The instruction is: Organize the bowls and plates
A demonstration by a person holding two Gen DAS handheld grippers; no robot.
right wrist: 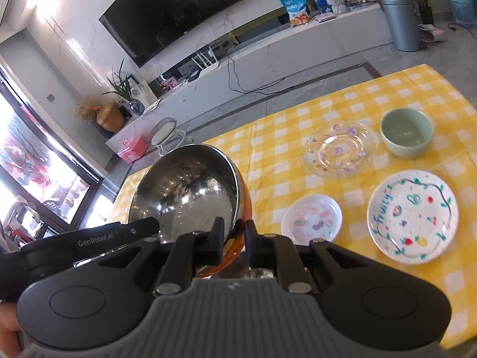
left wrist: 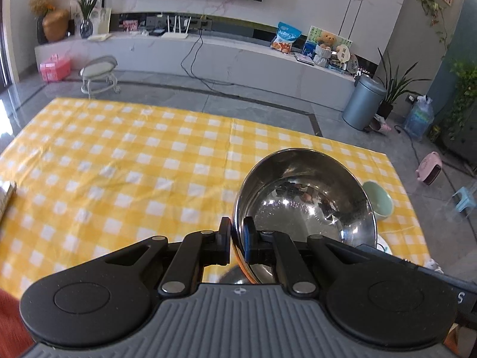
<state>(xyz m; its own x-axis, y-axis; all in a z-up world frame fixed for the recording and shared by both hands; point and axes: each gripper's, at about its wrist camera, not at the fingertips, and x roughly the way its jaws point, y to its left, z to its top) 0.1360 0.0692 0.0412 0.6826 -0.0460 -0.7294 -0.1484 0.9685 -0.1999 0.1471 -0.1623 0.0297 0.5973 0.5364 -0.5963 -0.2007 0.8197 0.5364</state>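
Though bowl-filled leftward, plates [right wrist: 413, 217] rightward only.

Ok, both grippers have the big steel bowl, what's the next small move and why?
Probably carry the shiny steel bowl with the orange outside toward bare yellow checked tablecloth and lower it level: left gripper and right gripper pinch its rim, tilted, off the table.
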